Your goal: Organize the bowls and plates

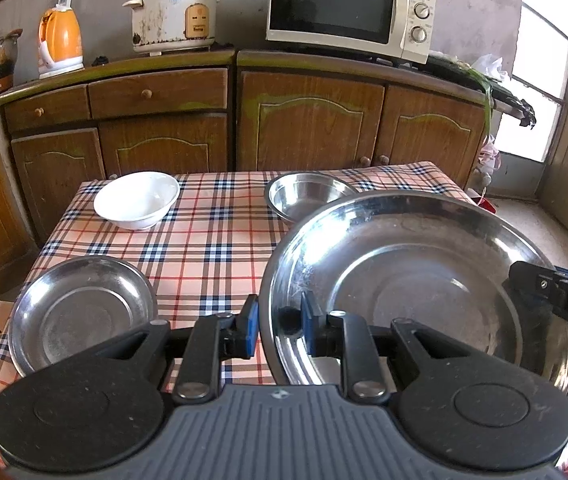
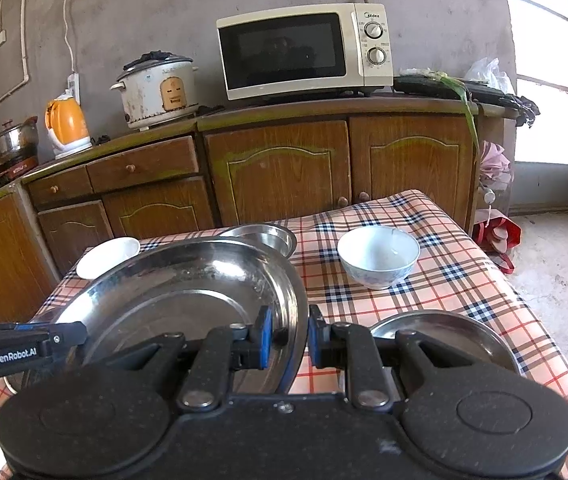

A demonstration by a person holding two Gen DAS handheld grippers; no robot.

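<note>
Both the left gripper (image 1: 279,326) and right gripper (image 2: 288,338) had jaws clamped on opposite rims of the big steel plate (image 1: 424,280), apparently to carry it level.

Left gripper (image 1: 278,322): black linkage arms, blue pads, silver pivot screws, ribbed grey housing; right gripper (image 2: 288,338): same build, speckled black housing; white "GenRobot.AI" lettering.
</note>
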